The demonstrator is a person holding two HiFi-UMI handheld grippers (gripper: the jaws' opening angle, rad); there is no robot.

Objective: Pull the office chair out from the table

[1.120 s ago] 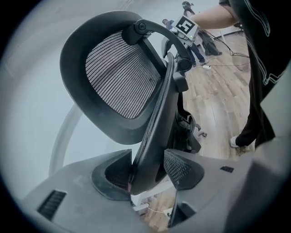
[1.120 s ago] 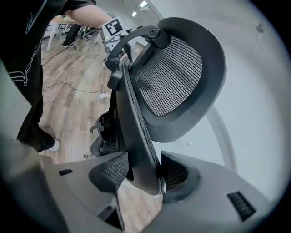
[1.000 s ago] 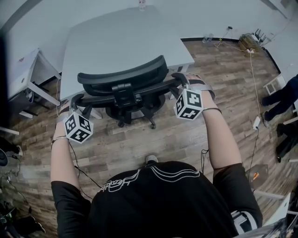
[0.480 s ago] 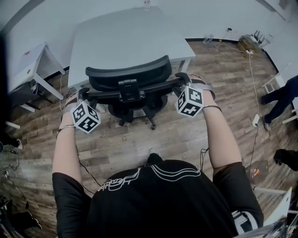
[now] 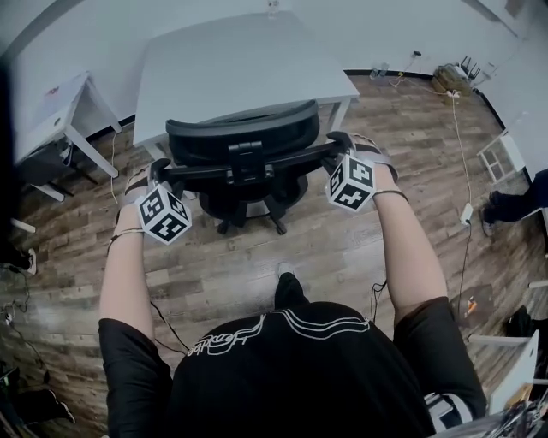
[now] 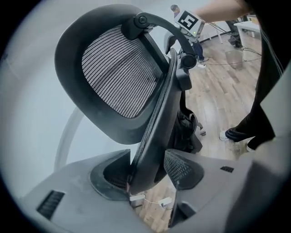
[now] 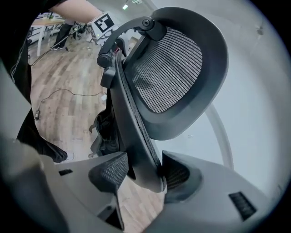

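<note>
left gripper (image 6: pixel 150 169) and right gripper (image 7: pixel 142 175) each clamp one end of the chair (image 5: pixel 242 141) back, which runs crosswise between them, table (image 5: pixel 231 68) just beyond the chair.

in the head view the office chair's (image 5: pixel 240 145) seat hides under its backrest, and the marker cubes (image 5: pixel 164 215) cover the jaws of the left gripper (image 6: pixel 148 173) and the right gripper (image 7: pixel 143 173) where they meet the chair. the table's (image 5: pixel 231 68) far edge is cut by the picture's top, with a small thing (image 5: pixel 272 7) there too little shown to name. at the right edge a person (image 5: pixel 518 205) is cut down to a dark leg, and the clutter (image 5: pixel 452 77) by the wall is too small to tell.
</note>
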